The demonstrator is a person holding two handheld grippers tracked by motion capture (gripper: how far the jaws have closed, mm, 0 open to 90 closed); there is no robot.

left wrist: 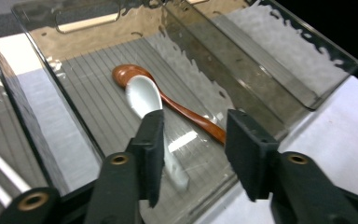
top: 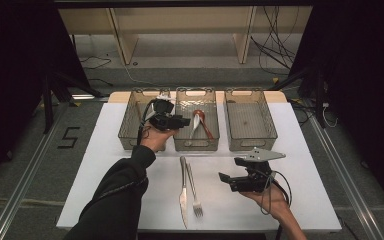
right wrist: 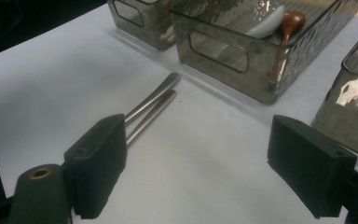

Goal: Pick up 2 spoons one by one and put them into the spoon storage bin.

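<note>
The left claw (top: 184, 121) hangs over the near rim of the middle one of three smoky clear plastic bins (top: 196, 146), in the upper centre of the high view. In the left gripper view its jaws stand partly apart with nothing pressed between them. The white ceramic spoon (left wrist: 145, 99) lies on the ribbed bin floor beneath, its handle running down under the left jaw. Its bowl rests across the glossy brown wooden spoon (left wrist: 177, 106), which slants from upper left to lower right of that view. The bin walls stand close on both sides of the spoons.

The right claw (top: 222, 176) sits low at the lower right of the high view, jaws wide apart and empty over bare white counter (top: 305, 200). There is open surface all around it. A steel table knife (top: 183, 192) and a steel fork (top: 194, 192) lie side by side at the lower centre, near the front edge. The right-hand bin (top: 250, 143) and the left-hand bin (top: 129, 142) flank the middle one.
</note>
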